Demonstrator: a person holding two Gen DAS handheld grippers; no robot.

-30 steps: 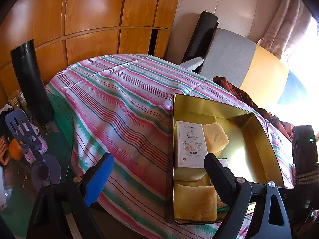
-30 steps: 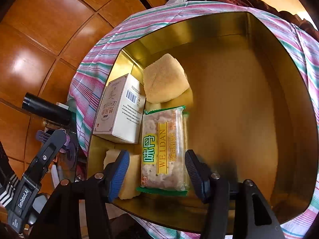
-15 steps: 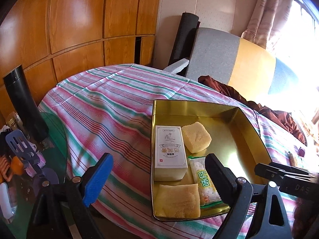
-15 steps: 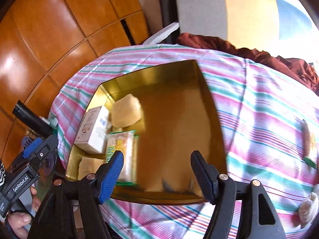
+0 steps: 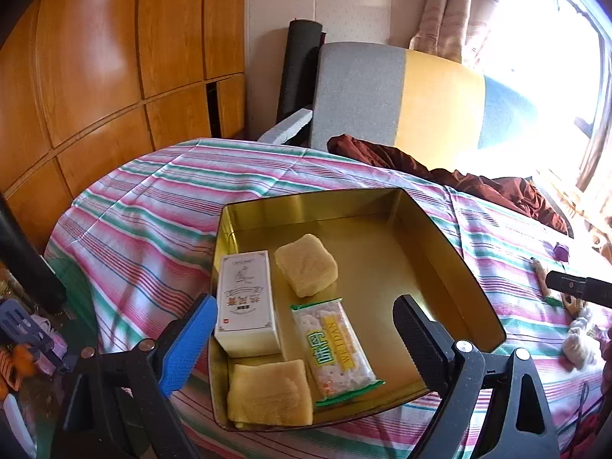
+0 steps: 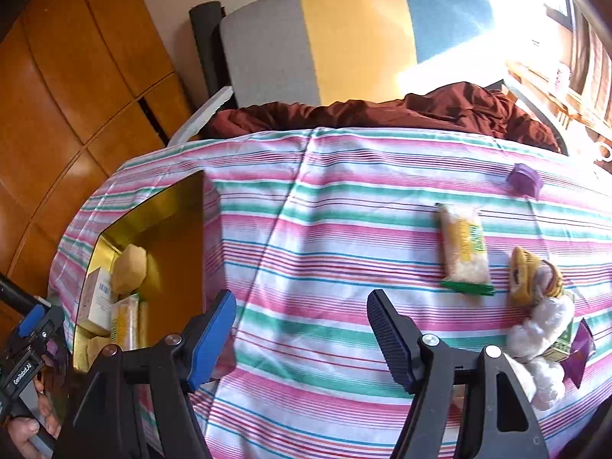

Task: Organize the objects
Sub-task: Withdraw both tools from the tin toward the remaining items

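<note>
right hand-held gripper (image 6: 302, 331): empty, jaws just opened wider | left hand-held gripper (image 5: 302, 338): wide open, empty, above tin (image 5: 440, 229) | risk: snack pack (image 6: 464, 252) lies near clutter (image 6: 539, 306); a careless grab could snag it

a gold rectangular metal tin (image 5: 440, 229) sits on the pink-and-green striped tablecloth (image 5: 153, 210). in it, a white cardboard box (image 5: 246, 302) lies left of a clear-wrapped rice cracker packet (image 5: 336, 348), with a pale yellow sponge cake (image 5: 306, 269) behind the packet and another (image 5: 269, 394) in front of the box. a second wrapped cracker packet (image 6: 464, 254) lies on the cloth right of the tin.

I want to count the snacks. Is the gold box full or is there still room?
Still room. The gold box holds a white carton, two yellow cakes and a rice cracker pack; its right half is bare.
</note>
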